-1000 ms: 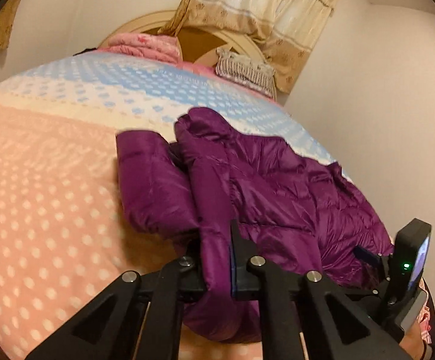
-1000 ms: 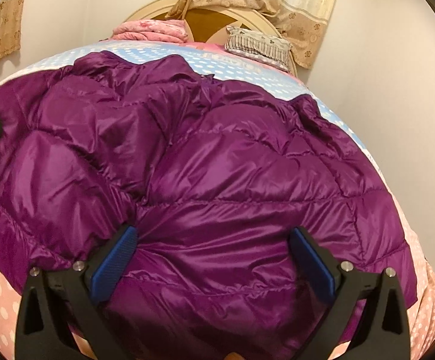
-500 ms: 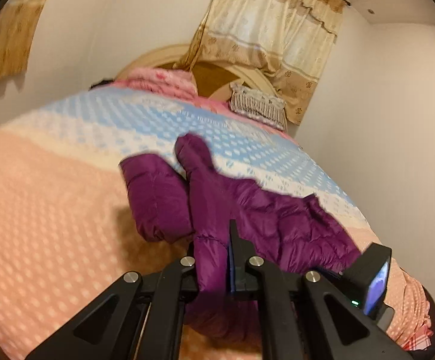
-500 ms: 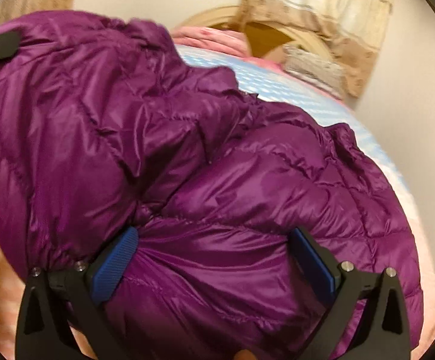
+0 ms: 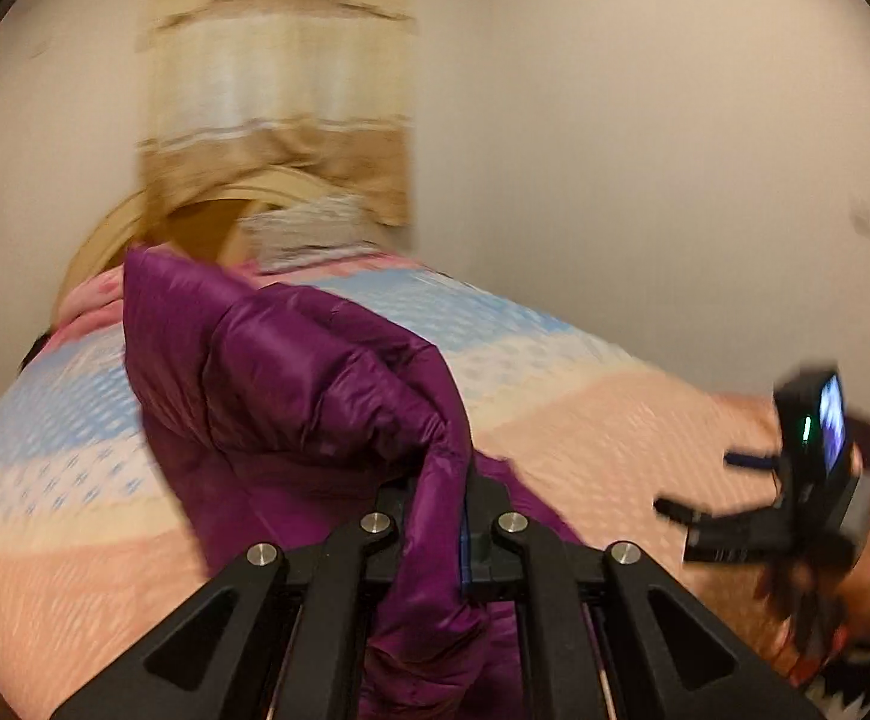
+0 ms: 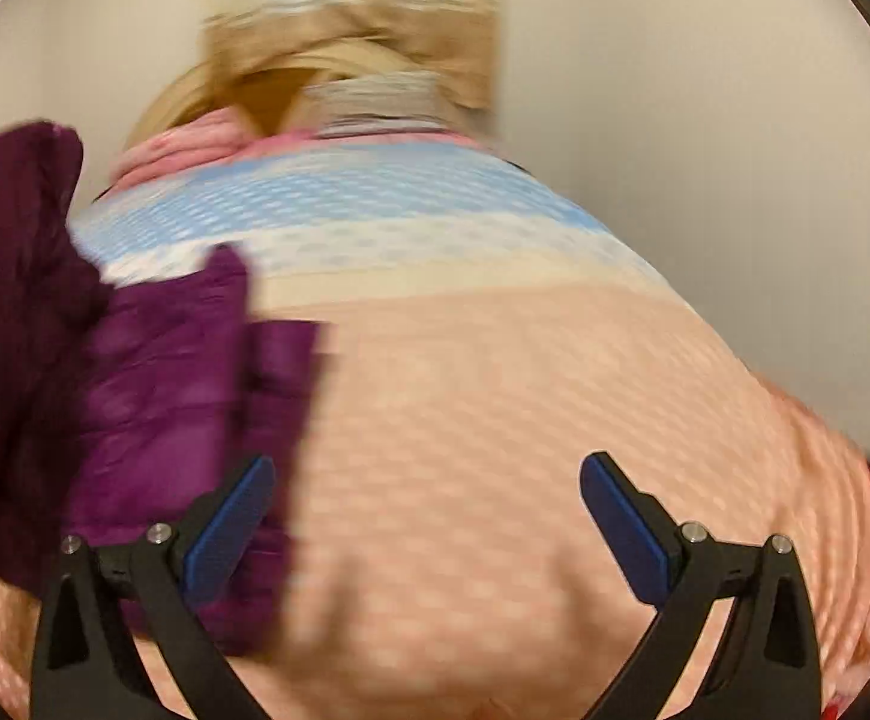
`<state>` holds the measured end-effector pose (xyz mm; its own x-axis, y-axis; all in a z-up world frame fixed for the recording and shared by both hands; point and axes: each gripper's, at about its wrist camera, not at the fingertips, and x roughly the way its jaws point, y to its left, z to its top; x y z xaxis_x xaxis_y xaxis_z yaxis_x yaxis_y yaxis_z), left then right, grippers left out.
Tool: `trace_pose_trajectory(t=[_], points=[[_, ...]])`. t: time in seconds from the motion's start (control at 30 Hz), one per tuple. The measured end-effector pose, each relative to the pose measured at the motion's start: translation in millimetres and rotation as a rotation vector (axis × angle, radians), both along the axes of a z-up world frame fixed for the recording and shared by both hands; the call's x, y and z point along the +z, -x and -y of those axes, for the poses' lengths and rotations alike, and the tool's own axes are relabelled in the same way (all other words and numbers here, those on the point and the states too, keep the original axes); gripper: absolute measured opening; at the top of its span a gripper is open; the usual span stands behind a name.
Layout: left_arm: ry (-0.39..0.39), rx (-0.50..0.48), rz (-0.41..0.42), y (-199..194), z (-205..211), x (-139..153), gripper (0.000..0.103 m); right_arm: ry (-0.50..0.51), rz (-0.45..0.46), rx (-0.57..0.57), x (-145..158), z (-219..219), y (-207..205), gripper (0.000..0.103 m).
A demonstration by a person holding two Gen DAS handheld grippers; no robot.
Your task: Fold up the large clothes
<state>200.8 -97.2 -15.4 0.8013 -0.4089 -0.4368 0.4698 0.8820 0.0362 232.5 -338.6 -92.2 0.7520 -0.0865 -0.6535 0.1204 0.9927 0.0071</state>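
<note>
Right hand-held gripper point(image 6: 429, 516) now off the purple jacket point(image 6: 153, 396), jaws apart.

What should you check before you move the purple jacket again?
1. Left gripper pinching the purple jacket: ok, fabric is clamped between its closed fingers.
2. Right gripper free to take a new hold: ok, open with nothing between its fingers.
3. Jacket lifted off the bed: partly; the top hangs up, the rest lies on the quilt.
4. Jacket spread flat for folding: not ok, it is bunched.
5. Sleeves located: cannot tell, the pictures are blurred.
</note>
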Motion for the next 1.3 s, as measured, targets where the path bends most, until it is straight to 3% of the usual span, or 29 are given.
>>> trace_pose_trajectory(t=[0.07, 0.13, 0.2, 0.27, 0.3, 0.5, 0.63, 0.73, 0.83, 0.93, 1.03, 1.1, 1.17, 1.3], points=[[-0.061, -0.077, -0.01, -1.9, 36.7, -18.3, 0.005, -0.017, -0.018, -0.038, -4.8, 11.6, 6.0, 0.103], [-0.171, -0.151, -0.006, 4.9, 72.3, -39.5, 0.008, -0.022, -0.039, -0.066, -14.0, 25.2, 9.5, 0.103], [-0.235, -0.172, -0.021, 9.2, 90.6, -54.0, 0.024, -0.034, -0.066, -0.093, -21.3, 32.1, 10.0, 0.103], [-0.221, -0.177, -0.001, 15.7, 93.4, -56.6, 0.091, -0.05, -0.086, -0.108, -25.8, 38.2, 13.1, 0.103], [-0.209, -0.167, 0.025, 20.0, 90.9, -51.6, 0.095, -0.053, -0.089, -0.116, -26.9, 38.7, 12.9, 0.103], [-0.113, -0.075, 0.132, 40.5, 54.0, -3.8, 0.096, -0.059, -0.083, -0.117, -16.0, 40.0, 17.7, 0.103], [-0.069, 0.22, 0.126, 8.8, -24.9, 10.3, 0.096, -0.096, -0.042, -0.069, 8.7, 22.3, -2.5, 0.099], [-0.008, 0.462, 0.025, -43.3, -92.9, -1.8, 0.096, -0.092, 0.004, 0.033, 39.5, -10.0, -17.5, 0.08], [-0.015, 0.641, -0.074, -88.7, -138.3, -20.8, 0.096, -0.124, 0.037, 0.15, 75.2, -60.1, -40.9, 0.078], [0.019, 0.685, -0.126, -112.2, -154.0, -30.4, 0.096, -0.164, 0.076, 0.178, 105.8, -102.3, -64.5, 0.073], [0.018, 0.638, -0.153, -128.6, -135.3, -36.2, 0.096, -0.227, 0.054, 0.19, 111.8, -137.1, -93.4, 0.061], [0.03, 0.598, -0.172, -128.1, -119.4, -41.7, 0.096, -0.227, 0.024, 0.173, 99.6, -153.7, -114.5, 0.054], [0.045, 0.55, -0.188, -129.5, -104.5, -45.1, 0.096, -0.22, -0.018, 0.14, 75.9, -160.0, -129.5, 0.053], [0.039, 0.49, -0.221, -131.7, -80.6, -58.3, 0.096, -0.196, -0.076, 0.039, 24.6, -127.9, -124.4, 0.052]])
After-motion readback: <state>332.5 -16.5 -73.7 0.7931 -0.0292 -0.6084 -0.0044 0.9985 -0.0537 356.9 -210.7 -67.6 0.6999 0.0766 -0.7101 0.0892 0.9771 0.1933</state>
